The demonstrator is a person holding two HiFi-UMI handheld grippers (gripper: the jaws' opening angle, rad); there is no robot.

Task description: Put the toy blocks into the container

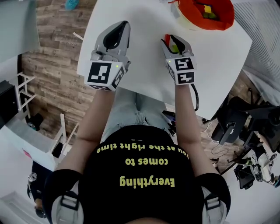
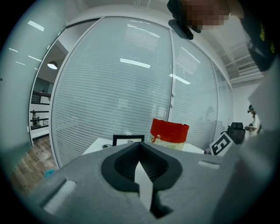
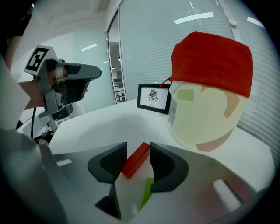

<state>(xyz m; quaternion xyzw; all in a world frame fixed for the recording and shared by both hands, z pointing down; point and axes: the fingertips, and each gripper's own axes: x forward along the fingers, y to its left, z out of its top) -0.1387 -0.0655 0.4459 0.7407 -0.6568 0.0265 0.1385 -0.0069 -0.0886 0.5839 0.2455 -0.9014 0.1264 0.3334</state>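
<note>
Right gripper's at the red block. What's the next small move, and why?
Probably close the right gripper: its jaws stand apart with the red block lying slantwise between them on the table, not yet gripped. The green block lies nearer the camera, behind the pads.

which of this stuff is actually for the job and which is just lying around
For the job:
- red block
- green block
- container

Just lying about:
- picture frame
- teal object
</note>
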